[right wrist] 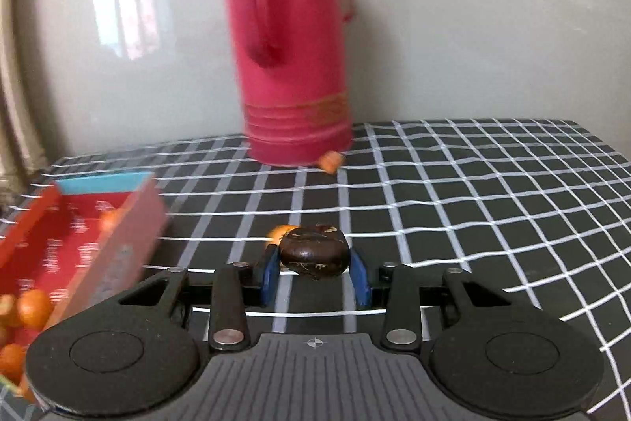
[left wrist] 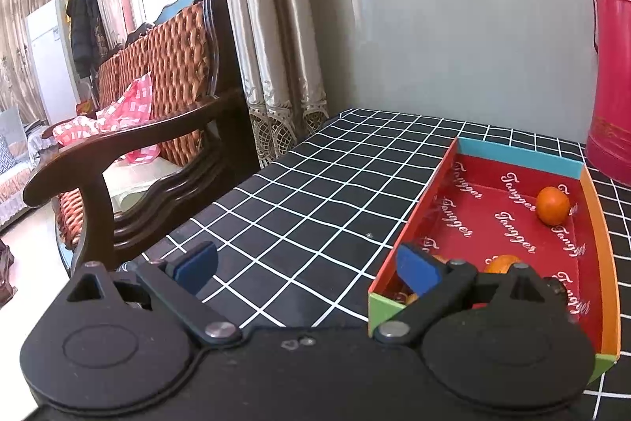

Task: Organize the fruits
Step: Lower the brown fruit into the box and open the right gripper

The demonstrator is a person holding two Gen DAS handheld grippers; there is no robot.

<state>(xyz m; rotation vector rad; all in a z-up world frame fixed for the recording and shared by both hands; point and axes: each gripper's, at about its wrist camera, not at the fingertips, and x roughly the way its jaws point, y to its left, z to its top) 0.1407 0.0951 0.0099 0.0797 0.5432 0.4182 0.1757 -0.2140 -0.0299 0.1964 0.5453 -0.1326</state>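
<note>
My right gripper [right wrist: 314, 265] is shut on a dark brown chestnut [right wrist: 314, 252] and holds it above the checked tablecloth. A small orange fruit [right wrist: 280, 231] lies just behind the chestnut and another [right wrist: 331, 159] lies by the thermos base. The red cardboard tray [right wrist: 130, 219] sits to the left with several oranges [right wrist: 33, 308] in its near end. My left gripper [left wrist: 307, 269] is open and empty, low over the table, its right finger over the tray's near corner. In the left wrist view the tray [left wrist: 597, 243] holds an orange [left wrist: 553, 206] at the far end and another [left wrist: 501, 263] near my finger.
A tall red thermos [right wrist: 294, 38] stands at the back of the table by the wall; it also shows in the left wrist view [left wrist: 613, 66]. A dark wooden armchair [left wrist: 157, 145] stands left of the table edge, with curtains [left wrist: 272, 46] behind it.
</note>
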